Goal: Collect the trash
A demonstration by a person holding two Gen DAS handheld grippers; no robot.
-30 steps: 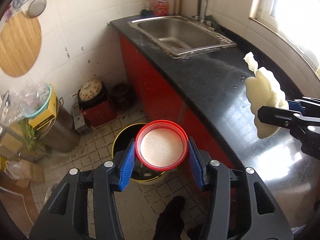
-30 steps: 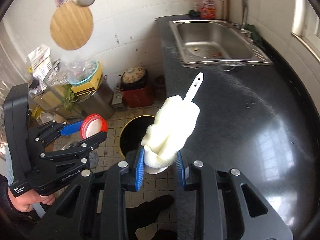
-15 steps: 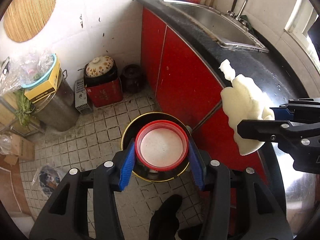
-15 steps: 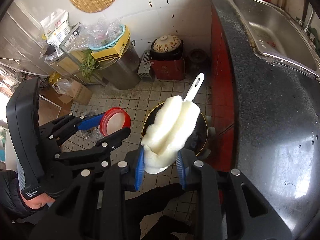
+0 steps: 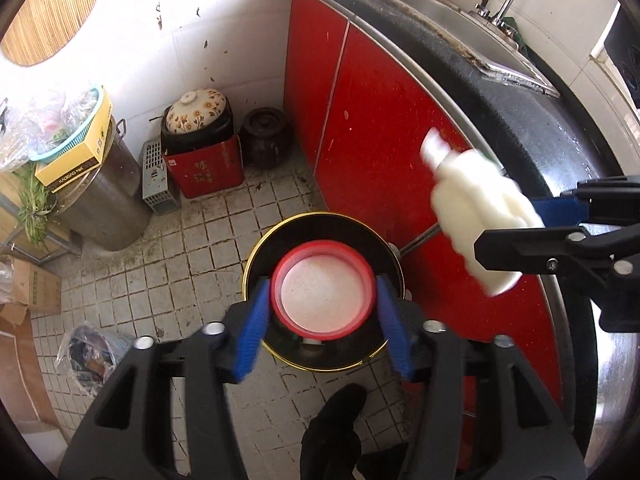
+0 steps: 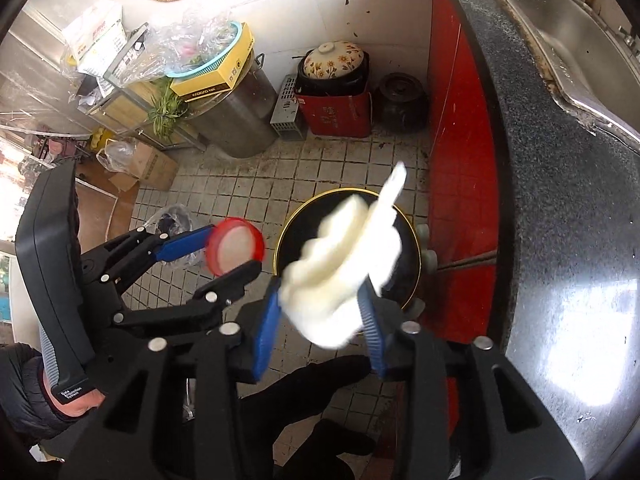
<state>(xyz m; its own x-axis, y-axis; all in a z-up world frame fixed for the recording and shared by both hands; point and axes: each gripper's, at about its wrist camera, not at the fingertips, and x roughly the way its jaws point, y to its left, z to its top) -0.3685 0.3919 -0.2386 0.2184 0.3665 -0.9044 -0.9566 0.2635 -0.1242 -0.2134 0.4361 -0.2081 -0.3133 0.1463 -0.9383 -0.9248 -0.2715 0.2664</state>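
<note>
Both tongs (image 5: 323, 318) (image 6: 318, 322) just opened, freeing lid (image 5: 323, 289) and sponge (image 6: 344, 276).

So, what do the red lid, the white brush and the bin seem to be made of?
Red lid: probably plastic, with a smooth, evenly coloured rim and a pale matte inside.
White brush: soft sponge or foam, lumpy and matte, on a thin white, likely plastic handle; blurred.
Bin: glossy black with a gold rim; metal or plastic, cannot tell.

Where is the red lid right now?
In the left wrist view, the red lid sits low in the middle, between the left tongs' just-opened blue pads, right above the black bin beside the red cabinet.
</note>
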